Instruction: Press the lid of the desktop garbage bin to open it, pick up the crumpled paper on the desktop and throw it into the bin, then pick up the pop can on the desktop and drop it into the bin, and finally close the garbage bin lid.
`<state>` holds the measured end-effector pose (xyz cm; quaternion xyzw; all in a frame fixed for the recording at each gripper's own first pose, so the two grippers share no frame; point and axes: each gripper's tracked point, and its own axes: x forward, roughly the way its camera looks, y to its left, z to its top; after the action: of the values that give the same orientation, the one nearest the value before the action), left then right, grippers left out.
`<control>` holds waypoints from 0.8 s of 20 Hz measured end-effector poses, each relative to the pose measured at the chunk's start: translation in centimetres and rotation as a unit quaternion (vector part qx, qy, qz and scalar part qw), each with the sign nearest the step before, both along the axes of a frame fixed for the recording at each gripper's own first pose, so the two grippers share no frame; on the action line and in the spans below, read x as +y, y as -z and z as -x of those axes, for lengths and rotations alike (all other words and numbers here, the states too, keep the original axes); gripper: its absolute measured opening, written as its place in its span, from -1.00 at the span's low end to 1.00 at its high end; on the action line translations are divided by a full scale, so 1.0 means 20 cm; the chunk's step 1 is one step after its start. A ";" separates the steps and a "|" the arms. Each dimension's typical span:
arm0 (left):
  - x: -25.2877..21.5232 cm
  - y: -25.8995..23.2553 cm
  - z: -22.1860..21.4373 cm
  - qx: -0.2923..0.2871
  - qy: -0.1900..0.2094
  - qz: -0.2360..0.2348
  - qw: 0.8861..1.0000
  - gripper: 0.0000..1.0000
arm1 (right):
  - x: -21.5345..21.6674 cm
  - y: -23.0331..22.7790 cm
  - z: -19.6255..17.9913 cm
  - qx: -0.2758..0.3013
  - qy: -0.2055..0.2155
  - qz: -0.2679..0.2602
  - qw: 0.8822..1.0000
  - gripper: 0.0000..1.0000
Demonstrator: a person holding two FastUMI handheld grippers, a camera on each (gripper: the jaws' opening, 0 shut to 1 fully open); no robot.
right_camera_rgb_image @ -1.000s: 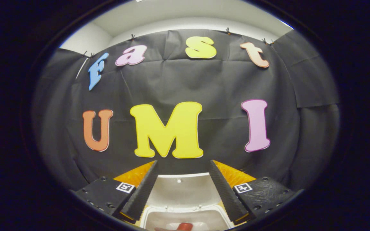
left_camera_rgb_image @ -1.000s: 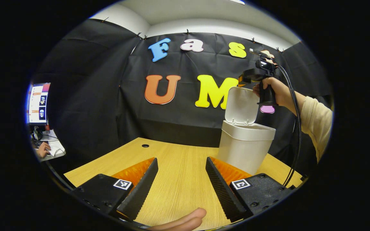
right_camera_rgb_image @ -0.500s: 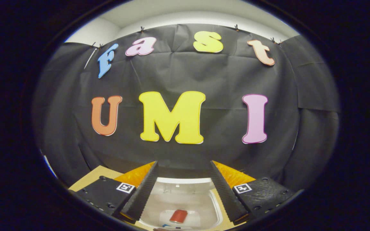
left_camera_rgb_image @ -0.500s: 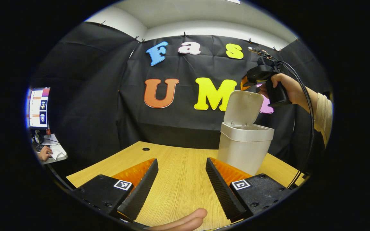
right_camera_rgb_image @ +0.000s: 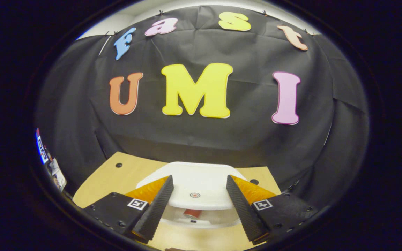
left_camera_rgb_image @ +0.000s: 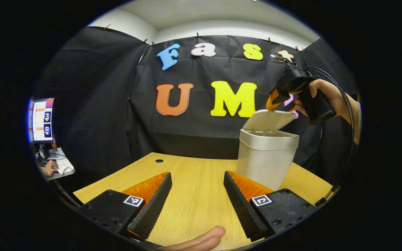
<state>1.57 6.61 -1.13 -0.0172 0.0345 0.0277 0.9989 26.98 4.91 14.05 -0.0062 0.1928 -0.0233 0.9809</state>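
In the left gripper view a white desktop bin (left_camera_rgb_image: 266, 158) stands on the wooden table (left_camera_rgb_image: 190, 181), right of centre. Its lid (left_camera_rgb_image: 268, 120) is tilted down, partly closed. The right gripper (left_camera_rgb_image: 278, 100), held by a hand (left_camera_rgb_image: 326, 96), hovers just above the lid's raised edge. My left gripper (left_camera_rgb_image: 196, 198) is open low over the table with nothing between its fingers. In the right gripper view the lid (right_camera_rgb_image: 190, 190) lies just below my open right gripper (right_camera_rgb_image: 198, 200). A red pop can (right_camera_rgb_image: 192, 213) shows inside the bin (right_camera_rgb_image: 201, 220) through the gap.
Black cloth walls the booth behind the table. At far left a monitor (left_camera_rgb_image: 43, 119) and a person's hand (left_camera_rgb_image: 49, 169) sit at a side desk. A fingertip (left_camera_rgb_image: 201, 240) shows at the bottom edge. The table has small round holes (left_camera_rgb_image: 159, 161) near its back.
The lid has swung from upright to nearly flat over the bin. The right gripper tilted forward and down behind it. The left gripper has stayed in place.
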 end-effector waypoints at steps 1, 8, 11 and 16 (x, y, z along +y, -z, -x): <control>0.01 0.00 0.00 0.000 -0.002 -0.002 1.000 0.92 | 0.00 0.03 0.00 0.005 0.000 0.001 1.000 0.87; 0.00 0.01 -0.01 0.003 -0.002 -0.001 1.000 0.93 | 0.00 0.22 0.00 0.031 -0.007 0.011 0.999 0.93; 0.01 0.02 -0.01 0.006 -0.002 -0.003 1.000 0.93 | 0.00 0.28 0.00 0.042 -0.009 0.014 0.999 0.89; 0.01 0.04 -0.02 0.011 -0.005 -0.001 1.000 0.92 | 0.01 0.31 0.05 0.034 -0.022 -0.015 0.999 0.89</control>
<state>2.07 6.84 -1.96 -0.0163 0.0456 0.0326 0.9983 26.06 5.12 7.75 0.0035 0.2263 0.0015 0.9741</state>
